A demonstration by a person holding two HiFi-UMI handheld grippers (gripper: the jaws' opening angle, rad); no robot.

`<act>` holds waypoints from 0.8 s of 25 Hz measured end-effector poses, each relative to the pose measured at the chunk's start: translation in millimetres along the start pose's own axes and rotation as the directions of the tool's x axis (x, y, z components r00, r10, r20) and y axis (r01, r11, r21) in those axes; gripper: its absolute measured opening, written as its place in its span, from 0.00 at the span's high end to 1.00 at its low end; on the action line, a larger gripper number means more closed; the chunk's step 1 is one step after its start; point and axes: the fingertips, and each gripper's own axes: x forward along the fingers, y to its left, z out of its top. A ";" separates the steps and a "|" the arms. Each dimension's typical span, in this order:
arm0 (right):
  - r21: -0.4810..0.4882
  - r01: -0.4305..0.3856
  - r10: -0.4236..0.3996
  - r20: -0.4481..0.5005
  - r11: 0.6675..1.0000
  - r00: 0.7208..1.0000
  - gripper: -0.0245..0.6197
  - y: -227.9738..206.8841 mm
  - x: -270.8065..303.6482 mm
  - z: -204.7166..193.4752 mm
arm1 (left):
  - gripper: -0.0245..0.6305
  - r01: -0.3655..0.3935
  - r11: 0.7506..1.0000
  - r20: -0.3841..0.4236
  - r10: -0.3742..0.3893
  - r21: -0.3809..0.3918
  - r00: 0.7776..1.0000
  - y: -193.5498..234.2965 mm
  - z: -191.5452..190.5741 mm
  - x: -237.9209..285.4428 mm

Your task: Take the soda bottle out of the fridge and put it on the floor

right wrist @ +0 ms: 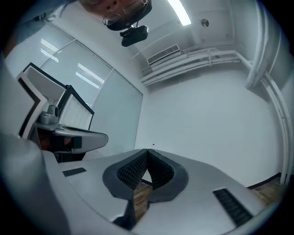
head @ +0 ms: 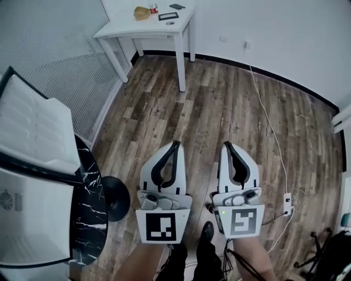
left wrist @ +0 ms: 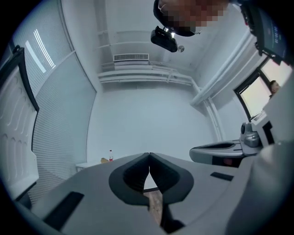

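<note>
Both grippers are held side by side above the wooden floor, pointing away from me. My left gripper [head: 175, 144] [left wrist: 149, 155] has its black jaws closed tip to tip with nothing between them. My right gripper [head: 226, 145] [right wrist: 147, 150] is likewise shut and holds nothing. The fridge [head: 90, 203], white with a dark marbled side, stands at the left, and its door [head: 33, 126] hangs open. A small bottle with a red label [head: 153, 8] [left wrist: 110, 156] stands on the white table [head: 118, 30] far across the room. No bottle shows inside the fridge from here.
A black round object [head: 116, 197] sits on the floor beside the fridge. A white cable runs along the floor to a power strip [head: 287, 203] at the right. My shoe [head: 205, 233] shows below the grippers. A tan item [head: 141, 12] and dark flat things lie on the table.
</note>
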 end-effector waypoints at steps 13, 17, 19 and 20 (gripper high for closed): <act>-0.047 -0.033 0.039 0.121 0.998 0.992 0.94 32.6 -36.8 177.4 | 0.94 -0.080 0.994 0.074 0.075 0.070 0.994 17.1 164.6 -68.8; -0.061 -0.049 0.057 0.138 0.997 0.989 0.94 38.9 -46.7 206.0 | 0.94 -0.103 0.992 0.087 0.097 0.067 0.991 21.5 184.6 -90.5; -0.073 -0.056 0.066 0.139 0.996 0.988 0.94 43.5 -50.6 214.8 | 0.94 -0.112 0.991 0.100 0.105 0.067 0.989 23.8 192.1 -97.7; -0.080 -0.060 0.070 0.140 0.995 0.988 0.94 46.5 -52.0 218.5 | 0.94 -0.115 0.991 0.101 0.108 0.065 0.989 25.0 194.7 -101.0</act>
